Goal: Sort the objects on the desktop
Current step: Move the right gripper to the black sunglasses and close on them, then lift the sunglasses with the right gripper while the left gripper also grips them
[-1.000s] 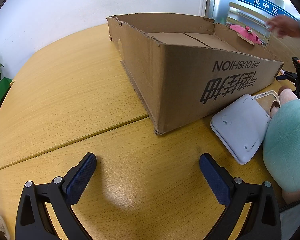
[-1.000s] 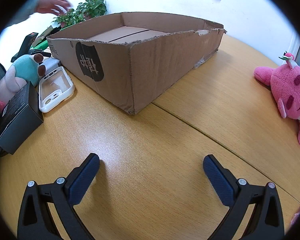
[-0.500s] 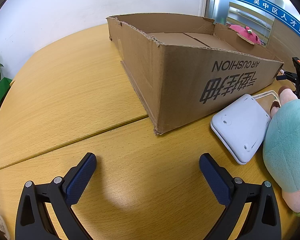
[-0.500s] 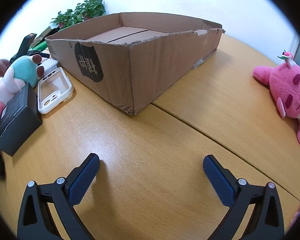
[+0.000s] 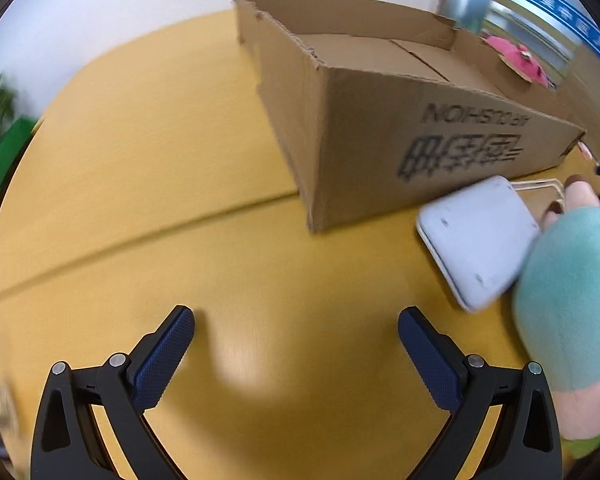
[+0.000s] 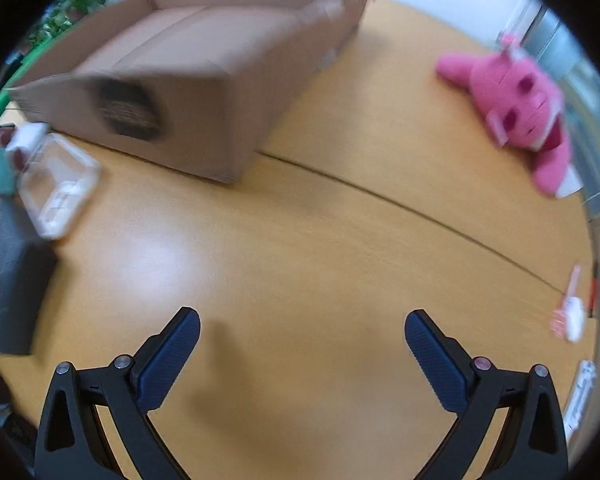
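Note:
An open, empty cardboard box [image 5: 400,128] stands on the wooden table; it also shows in the right wrist view [image 6: 204,80]. My left gripper [image 5: 296,330] is open and empty above bare table, short of a white flat device [image 5: 476,240] and a teal and pink plush [image 5: 572,308] at the right. My right gripper [image 6: 302,332] is open and empty above bare table. A pink plush [image 6: 516,104] lies at the far right. A clear phone case [image 6: 56,188] and a black box [image 6: 12,280] lie at the left.
A small pink and white item [image 6: 570,312] and a white object [image 6: 580,396] lie near the table's right edge. Green plants [image 6: 72,4] stand behind the box. A seam [image 6: 420,216] crosses the tabletop.
Both views are now blurred from motion. The right gripper has risen and swung right, so the pink plush sits more central and small items at the right edge have come into view.

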### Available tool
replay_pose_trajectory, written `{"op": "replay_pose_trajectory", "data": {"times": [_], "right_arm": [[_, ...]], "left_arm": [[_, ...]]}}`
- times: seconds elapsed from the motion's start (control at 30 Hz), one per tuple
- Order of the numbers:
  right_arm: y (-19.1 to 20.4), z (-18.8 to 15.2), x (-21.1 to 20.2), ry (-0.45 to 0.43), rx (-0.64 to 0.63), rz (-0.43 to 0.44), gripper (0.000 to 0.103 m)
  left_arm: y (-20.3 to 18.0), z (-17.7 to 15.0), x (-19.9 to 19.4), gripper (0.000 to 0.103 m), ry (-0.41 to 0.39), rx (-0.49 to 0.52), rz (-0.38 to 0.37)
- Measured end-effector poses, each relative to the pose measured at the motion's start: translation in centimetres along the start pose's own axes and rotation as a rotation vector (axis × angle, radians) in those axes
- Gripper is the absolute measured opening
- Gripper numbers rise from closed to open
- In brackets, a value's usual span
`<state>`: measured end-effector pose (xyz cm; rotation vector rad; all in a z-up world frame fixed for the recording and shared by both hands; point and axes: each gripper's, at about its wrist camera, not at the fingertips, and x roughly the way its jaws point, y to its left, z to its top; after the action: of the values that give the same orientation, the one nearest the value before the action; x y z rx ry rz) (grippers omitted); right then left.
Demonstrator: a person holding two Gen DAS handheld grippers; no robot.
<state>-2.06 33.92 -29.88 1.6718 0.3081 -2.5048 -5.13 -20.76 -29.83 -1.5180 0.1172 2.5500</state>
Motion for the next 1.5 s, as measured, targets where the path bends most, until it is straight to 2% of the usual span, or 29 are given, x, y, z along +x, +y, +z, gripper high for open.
{"op": "replay_pose_trajectory", "data": {"times": [0.07,0.13,0.23,0.33,0.47,0.53,0.6,0.7,0.87,1.0,1.07,1.1,1.13,1.2,1.3,1.37,1.4,1.5], "right_arm": [[1.4,-0.4,-3.6,-0.062,0.010,0.009,0.102],[3.2,-1.0,-7.3,-0.088,0.038,0.066,0.102],[7.0,-2.3,-11.5,-0.048,0.007,0.146,0.102],[9.9,-4.7,-13.7,0.018,-0.038,0.169,0.102],[11.5,-7.2,-16.1,-0.018,0.015,0.186,0.102],[12.2,-8.6,-16.1,-0.018,0.037,0.192,0.102],[12.7,-9.4,-14.5,0.020,0.041,0.229,0.102],[14.0,-9.9,-11.9,0.069,-0.001,0.266,0.102],[17.9,-10.0,-8.2,0.119,-0.196,0.304,0.102],[21.0,-10.6,-6.7,0.098,-0.369,0.296,0.102],[22.0,-10.9,-6.4,0.082,-0.438,0.285,0.095],[22.6,-11.2,-6.2,0.074,-0.482,0.276,0.084],[23.4,-11.7,-5.9,0.069,-0.540,0.258,0.067],[23.7,-12.0,-5.9,0.048,-0.553,0.268,0.058],[23.2,-12.0,-6.1,0.026,-0.517,0.283,0.053],[22.6,-11.9,-6.3,0.008,-0.483,0.281,0.042],[22.0,-11.8,-6.4,0.005,-0.450,0.278,0.033],[20.3,-11.5,-6.5,0.014,-0.368,0.317,0.032]], "left_arm": [[-0.4,-0.7,-2.9,0.103,-0.052,-0.026,0.021],[-1.1,-1.3,-6.5,0.103,-0.100,-0.056,0.022],[-2.5,-1.4,-10.7,0.103,-0.142,-0.074,0.010],[-3.9,-1.6,-14.4,0.103,-0.195,-0.075,-0.023],[-5.7,0.1,-16.0,0.103,-0.228,-0.057,-0.056],[-6.8,0.5,-15.5,0.103,-0.212,-0.058,-0.096],[-7.7,0.6,-15.2,0.103,-0.176,-0.070,-0.132],[-8.6,-0.2,-15.3,0.103,-0.139,-0.111,-0.176],[-9.8,-2.7,-15.7,0.103,-0.027,-0.180,-0.221],[-11.3,-4.5,-15.7,0.103,0.047,-0.238,-0.245],[-12.3,-5.6,-15.7,0.103,0.068,-0.285,-0.251],[-12.9,-6.3,-15.7,0.103,0.074,-0.313,-0.258],[-13.4,-7.0,-15.7,0.103,0.081,-0.338,-0.258],[-14.6,-8.4,-15.5,0.103,0.097,-0.384,-0.258],[-16.5,-10.5,-15.0,0.103,0.130,-0.431,-0.272],[-17.6,-11.4,-14.7,0.103,0.150,-0.469,-0.290],[-18.2,-11.8,-14.4,0.103,0.156,-0.495,-0.318],[-20.1,-11.5,-13.1,0.103,0.159,-0.530,-0.386]]}}
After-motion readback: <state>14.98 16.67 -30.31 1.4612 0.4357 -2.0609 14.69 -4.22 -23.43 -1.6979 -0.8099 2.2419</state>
